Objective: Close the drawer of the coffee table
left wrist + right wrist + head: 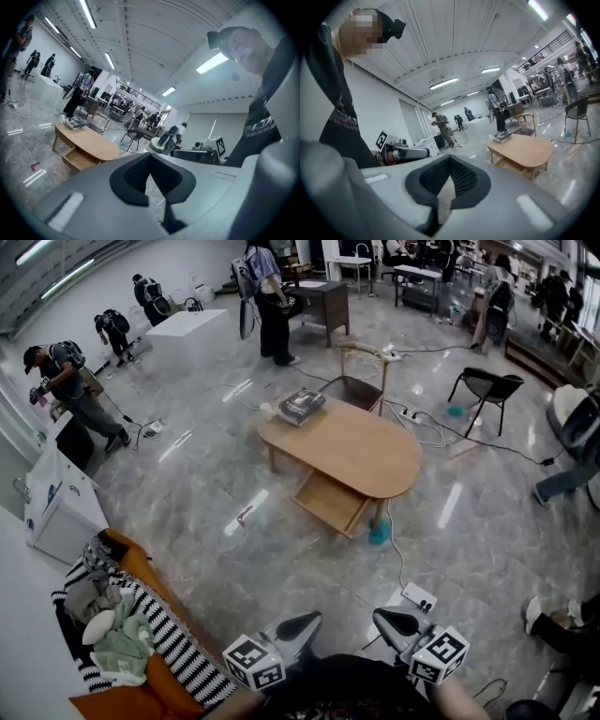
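Observation:
The oval wooden coffee table (361,454) stands on the marble floor in the middle of the head view. Its drawer (330,502) is pulled out toward me under the near side. A stack of books (301,406) lies on the far left end of the top. My left gripper (305,622) and right gripper (392,621) are low in the head view, well short of the table, both shut and empty. The table (91,141) and open drawer (75,160) show past the shut left gripper (151,157). The table (526,149) also lies beyond the shut right gripper (450,161).
A wooden chair (364,379) stands behind the table and a black chair (489,386) to the right. A teal object (380,534) and a cable lie by the near table leg, with a power strip (419,596) closer. An orange sofa (141,643) with clothes is at left. Several people stand around.

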Demonstrator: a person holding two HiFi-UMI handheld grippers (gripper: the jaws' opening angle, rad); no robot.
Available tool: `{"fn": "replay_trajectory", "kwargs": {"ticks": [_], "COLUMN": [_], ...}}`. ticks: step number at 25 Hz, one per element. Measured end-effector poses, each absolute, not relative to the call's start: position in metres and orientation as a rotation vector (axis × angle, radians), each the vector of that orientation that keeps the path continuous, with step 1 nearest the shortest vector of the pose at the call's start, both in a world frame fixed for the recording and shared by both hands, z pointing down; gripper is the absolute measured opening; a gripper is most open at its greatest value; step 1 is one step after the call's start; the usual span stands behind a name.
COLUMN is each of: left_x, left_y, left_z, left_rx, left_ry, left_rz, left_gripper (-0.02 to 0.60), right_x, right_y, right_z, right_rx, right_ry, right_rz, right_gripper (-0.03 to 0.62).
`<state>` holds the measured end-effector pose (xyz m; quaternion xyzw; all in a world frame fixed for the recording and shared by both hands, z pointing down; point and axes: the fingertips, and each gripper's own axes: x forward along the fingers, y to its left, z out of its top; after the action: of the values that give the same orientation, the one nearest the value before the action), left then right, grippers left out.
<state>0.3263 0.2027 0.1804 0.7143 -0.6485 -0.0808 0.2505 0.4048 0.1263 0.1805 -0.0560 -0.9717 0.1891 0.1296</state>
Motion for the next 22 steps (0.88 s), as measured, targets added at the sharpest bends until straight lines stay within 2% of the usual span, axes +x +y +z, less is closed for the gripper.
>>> {"fn": "replay_trajectory", "kwargs": {"ticks": [15,22], "left_x": [0.145,0.087], "left_y": [0.215,0.224], "left_z": [0.194,0.197], "left_rx": [1.969,2.009], "left_ry": [-1.694,-1.599], "left_rz": [-0.249,-0.262], "left_gripper": [-0.003,-0.003], "right_x": [0.236,0.177], "right_y": [0.136,0.139], "right_z": [0.167,0.175], "right_rx": [0.001,0.121], "right_ry": [-2.827,-2.8], "right_rz": [0.514,0.536], "right_gripper": [0.0,0.0]}}
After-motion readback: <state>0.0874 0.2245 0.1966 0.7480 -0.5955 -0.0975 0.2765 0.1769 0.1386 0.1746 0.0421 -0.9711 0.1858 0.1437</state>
